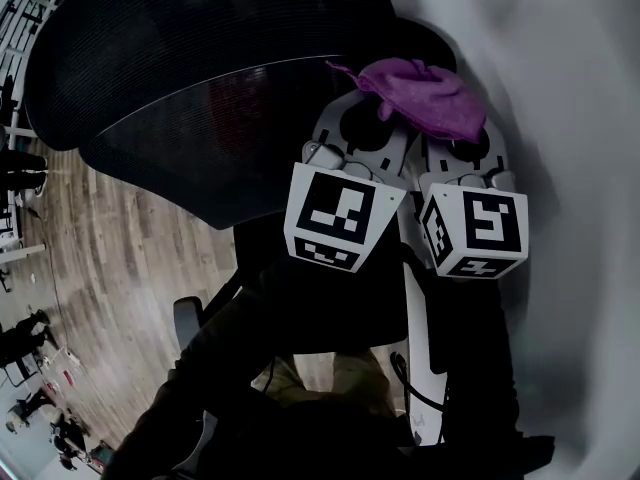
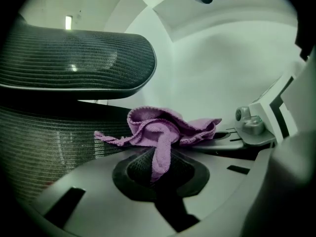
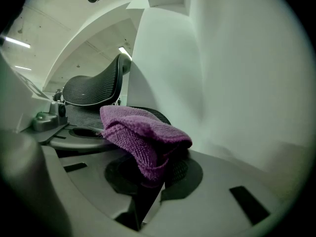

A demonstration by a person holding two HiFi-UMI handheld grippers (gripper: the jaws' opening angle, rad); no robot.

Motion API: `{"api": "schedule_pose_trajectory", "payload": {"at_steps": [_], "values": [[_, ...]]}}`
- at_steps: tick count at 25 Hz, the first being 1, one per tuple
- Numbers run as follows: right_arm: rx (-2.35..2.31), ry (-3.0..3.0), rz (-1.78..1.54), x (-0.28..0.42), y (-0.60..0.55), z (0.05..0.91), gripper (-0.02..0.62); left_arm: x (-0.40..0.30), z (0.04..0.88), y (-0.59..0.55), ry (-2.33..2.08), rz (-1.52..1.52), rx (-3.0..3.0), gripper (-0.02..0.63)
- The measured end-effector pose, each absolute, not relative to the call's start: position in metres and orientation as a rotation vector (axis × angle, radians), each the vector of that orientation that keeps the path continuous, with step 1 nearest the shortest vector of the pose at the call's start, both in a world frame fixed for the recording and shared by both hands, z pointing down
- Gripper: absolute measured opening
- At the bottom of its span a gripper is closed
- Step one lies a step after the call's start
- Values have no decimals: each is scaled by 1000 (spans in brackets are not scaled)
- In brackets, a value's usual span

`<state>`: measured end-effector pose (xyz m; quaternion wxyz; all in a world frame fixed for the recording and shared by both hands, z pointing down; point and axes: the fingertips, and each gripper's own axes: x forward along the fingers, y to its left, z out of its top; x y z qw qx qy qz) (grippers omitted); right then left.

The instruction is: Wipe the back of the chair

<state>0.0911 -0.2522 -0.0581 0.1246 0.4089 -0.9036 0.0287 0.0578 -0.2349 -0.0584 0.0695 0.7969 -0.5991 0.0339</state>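
Observation:
A purple cloth (image 1: 420, 93) is bunched over the tips of both grippers, just right of the black mesh chair back (image 1: 190, 118). In the left gripper view the left gripper (image 2: 160, 166) is shut on a strip of the cloth (image 2: 163, 130), with the headrest (image 2: 74, 63) and the mesh back (image 2: 44, 142) close on its left. In the right gripper view the right gripper (image 3: 155, 174) is shut on a folded part of the cloth (image 3: 143, 135); the chair (image 3: 94, 90) stands further off. In the head view the left gripper (image 1: 372, 113) and the right gripper (image 1: 455, 133) lie side by side.
A white curved wall (image 1: 560, 88) rises close on the right. Wooden floor (image 1: 110, 278) lies to the left and below. The person's dark sleeves (image 1: 330, 318) fill the lower middle. A chair armrest (image 1: 187, 320) shows beneath the back.

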Motion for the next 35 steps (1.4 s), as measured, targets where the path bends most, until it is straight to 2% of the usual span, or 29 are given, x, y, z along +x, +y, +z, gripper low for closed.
{"api": "schedule_pose_trajectory", "payload": {"at_steps": [9, 35], "values": [[1156, -2634, 66, 76, -242, -60, 51, 41, -57, -225, -1810, 97, 2360, 52], [990, -2680, 44, -50, -194, -64, 51, -83, -57, -173, -1948, 89, 2218, 52]]}}
